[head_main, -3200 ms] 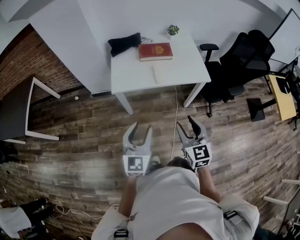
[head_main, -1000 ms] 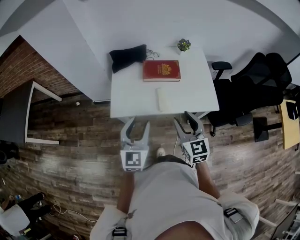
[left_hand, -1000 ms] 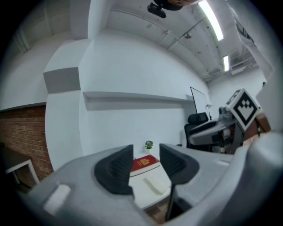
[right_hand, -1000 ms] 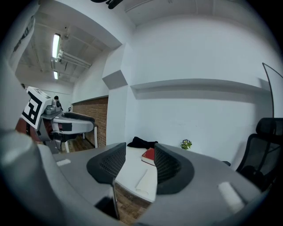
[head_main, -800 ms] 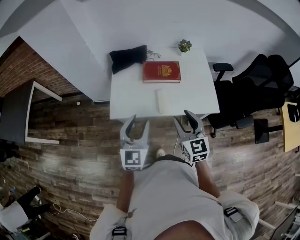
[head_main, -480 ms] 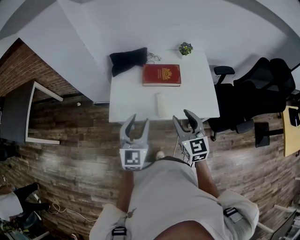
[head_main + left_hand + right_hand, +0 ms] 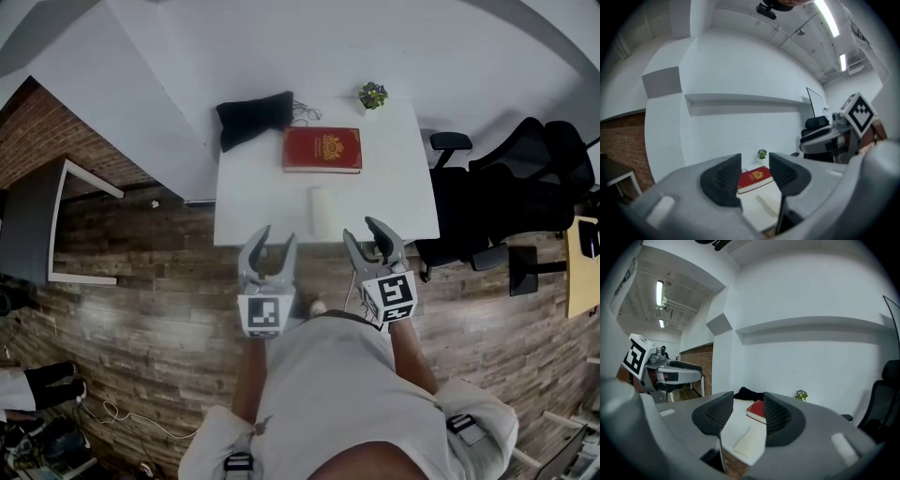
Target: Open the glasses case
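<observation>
A pale cream glasses case lies shut on the white table, near its front edge; it also shows as the case and the case. My left gripper hovers at the table's front edge, left of the case, jaws apart and empty. My right gripper hovers at the same edge, right of the case, jaws apart with nothing between them. Neither gripper touches the case.
A red book, a black pouch and a small potted plant sit farther back on the table. Black office chairs stand to the right. A dark side table stands at left on the wood floor.
The person has walked toward the table, so both grippers now reach its front edge. The jaws of both grippers have kept the same spread.
</observation>
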`<act>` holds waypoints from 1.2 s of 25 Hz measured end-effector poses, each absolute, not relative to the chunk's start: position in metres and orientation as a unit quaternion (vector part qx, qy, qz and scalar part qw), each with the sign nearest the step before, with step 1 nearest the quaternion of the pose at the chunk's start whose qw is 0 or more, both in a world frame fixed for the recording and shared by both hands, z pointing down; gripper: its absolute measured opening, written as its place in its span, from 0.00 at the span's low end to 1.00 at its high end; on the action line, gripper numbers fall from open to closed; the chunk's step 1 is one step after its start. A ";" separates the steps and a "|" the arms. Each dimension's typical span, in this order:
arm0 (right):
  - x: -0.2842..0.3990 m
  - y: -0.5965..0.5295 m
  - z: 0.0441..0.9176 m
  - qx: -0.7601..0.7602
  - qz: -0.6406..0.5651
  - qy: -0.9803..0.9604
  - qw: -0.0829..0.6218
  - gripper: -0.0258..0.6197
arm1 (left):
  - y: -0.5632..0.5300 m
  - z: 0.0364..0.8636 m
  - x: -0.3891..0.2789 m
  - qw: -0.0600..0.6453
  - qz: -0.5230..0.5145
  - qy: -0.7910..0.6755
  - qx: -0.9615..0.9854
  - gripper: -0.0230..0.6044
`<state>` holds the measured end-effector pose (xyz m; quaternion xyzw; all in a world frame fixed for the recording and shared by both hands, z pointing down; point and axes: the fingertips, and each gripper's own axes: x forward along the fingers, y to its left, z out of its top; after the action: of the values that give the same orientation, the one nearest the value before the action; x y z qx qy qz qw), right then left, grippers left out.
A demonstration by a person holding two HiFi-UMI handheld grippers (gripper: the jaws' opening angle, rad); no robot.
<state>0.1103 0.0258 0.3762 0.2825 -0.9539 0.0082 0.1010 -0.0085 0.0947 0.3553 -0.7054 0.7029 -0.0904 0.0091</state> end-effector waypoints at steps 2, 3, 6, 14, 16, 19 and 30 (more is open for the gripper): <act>0.108 0.020 0.377 0.281 0.009 -0.954 0.101 0.35 | 0.089 0.355 -0.010 0.014 -0.089 0.702 -0.706 0.33; 0.107 0.018 0.378 0.281 0.010 -0.954 0.102 0.35 | 0.085 0.353 -0.010 0.022 -0.090 0.701 -0.707 0.33; 0.098 0.011 0.379 0.280 0.010 -0.954 0.102 0.35 | 0.077 0.355 -0.017 0.023 -0.090 0.699 -0.709 0.33; 0.078 -0.013 0.384 0.285 0.017 -0.952 0.112 0.35 | 0.045 0.362 -0.035 0.017 -0.092 0.686 -0.721 0.33; 0.072 -0.022 0.386 0.288 0.018 -0.950 0.116 0.35 | 0.037 0.365 -0.041 0.006 -0.092 0.685 -0.723 0.33; 0.063 -0.033 0.387 0.295 0.021 -0.948 0.121 0.35 | 0.025 0.366 -0.051 0.007 -0.093 0.677 -0.730 0.33; 0.033 -0.068 0.395 0.324 0.033 -0.936 0.135 0.35 | -0.020 0.375 -0.082 -0.003 -0.094 0.642 -0.761 0.33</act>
<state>0.0334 -0.0683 0.3948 0.3237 -0.9359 0.0331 0.1348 -0.0821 -0.0202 0.3751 -0.7608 0.6421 -0.0942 -0.0034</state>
